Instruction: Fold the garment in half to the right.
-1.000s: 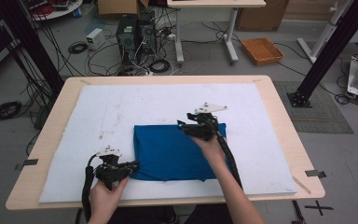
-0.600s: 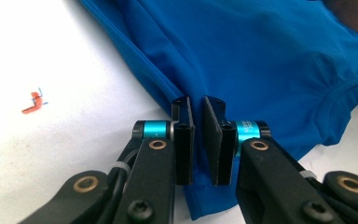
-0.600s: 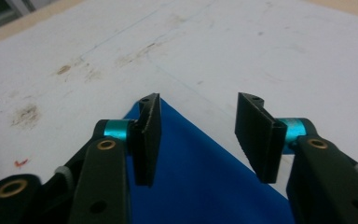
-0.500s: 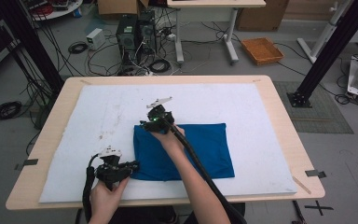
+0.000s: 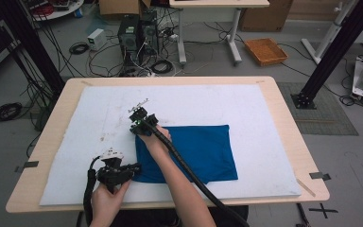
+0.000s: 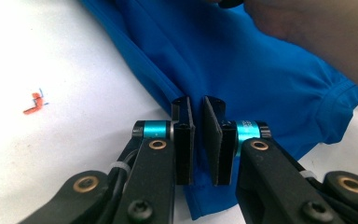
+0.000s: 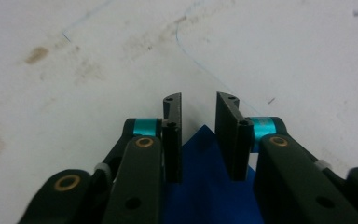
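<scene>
A blue cloth [image 5: 203,146] lies folded flat on the white mat [image 5: 246,104]. My left gripper [image 5: 133,169] sits at the cloth's near left edge. In the left gripper view its jaws [image 6: 196,100] stand nearly together, shut on that blue edge [image 6: 261,60]. My right gripper [image 5: 138,124] hangs over the cloth's far left corner. Its jaws [image 7: 198,100] have just been closing. That corner [image 7: 205,186] lies between them, and the pads stand clear of it on both sides.
The mat covers most of the wooden table [image 5: 170,80]. A thick black cable [image 5: 189,170] trails from the right gripper across the cloth along the forearm. On the floor beyond the table are computers [image 5: 132,33], cables and an orange tray [image 5: 265,51].
My right gripper has moved left along the cloth's far edge, from near its right end to its left corner. The left gripper and the cloth have stayed put.
</scene>
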A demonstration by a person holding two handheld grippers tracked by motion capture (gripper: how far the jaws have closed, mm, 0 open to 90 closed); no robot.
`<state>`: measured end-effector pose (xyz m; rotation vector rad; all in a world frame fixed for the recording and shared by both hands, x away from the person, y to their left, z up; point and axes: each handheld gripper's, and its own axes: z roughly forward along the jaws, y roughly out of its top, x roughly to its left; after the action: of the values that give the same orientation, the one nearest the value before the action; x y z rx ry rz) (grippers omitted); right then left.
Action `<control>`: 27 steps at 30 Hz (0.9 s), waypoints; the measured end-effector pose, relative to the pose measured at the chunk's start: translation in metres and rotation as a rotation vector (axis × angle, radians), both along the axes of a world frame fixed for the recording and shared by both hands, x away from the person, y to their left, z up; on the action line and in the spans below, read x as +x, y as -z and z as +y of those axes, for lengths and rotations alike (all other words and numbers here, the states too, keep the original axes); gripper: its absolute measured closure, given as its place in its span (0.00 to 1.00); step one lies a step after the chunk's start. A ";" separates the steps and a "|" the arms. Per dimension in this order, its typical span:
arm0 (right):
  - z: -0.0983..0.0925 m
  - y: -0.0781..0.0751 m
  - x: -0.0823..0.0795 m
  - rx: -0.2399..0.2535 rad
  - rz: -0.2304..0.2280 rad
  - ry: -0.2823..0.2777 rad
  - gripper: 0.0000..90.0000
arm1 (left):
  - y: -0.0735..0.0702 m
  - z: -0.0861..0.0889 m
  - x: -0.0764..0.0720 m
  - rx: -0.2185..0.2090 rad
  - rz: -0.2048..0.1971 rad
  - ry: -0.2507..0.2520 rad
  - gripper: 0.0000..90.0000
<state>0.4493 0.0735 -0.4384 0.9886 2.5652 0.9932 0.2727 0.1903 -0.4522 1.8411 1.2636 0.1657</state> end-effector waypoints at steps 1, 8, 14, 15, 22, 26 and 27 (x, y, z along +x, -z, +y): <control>0.001 0.001 0.001 -0.006 -0.001 0.004 0.81 | 0.000 0.000 0.000 0.001 -0.002 0.002 0.91; 0.000 -0.001 0.002 -0.015 -0.014 0.009 0.98 | 0.000 0.000 0.000 0.003 -0.003 0.003 0.91; -0.011 -0.022 0.000 0.071 -0.056 -0.002 0.99 | -0.005 0.003 -0.001 0.000 -0.024 0.004 0.93; -0.015 -0.026 0.000 0.095 -0.055 -0.001 0.99 | -0.007 0.003 -0.002 -0.003 -0.033 0.002 0.93; -0.055 -0.058 0.002 0.275 -0.024 -0.010 0.99 | -0.032 -0.011 -0.008 -0.032 -0.091 0.059 0.94; -0.083 -0.074 0.002 0.338 -0.007 -0.016 0.99 | -0.048 -0.031 -0.010 -0.057 -0.124 0.112 0.94; -0.090 -0.076 0.002 0.344 -0.014 -0.016 0.99 | -0.051 -0.037 -0.009 -0.069 -0.129 0.125 0.94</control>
<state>0.4518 -0.0163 -0.3619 1.0351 2.4428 1.4743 0.2639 0.1533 -0.4009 1.8145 1.0500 0.1675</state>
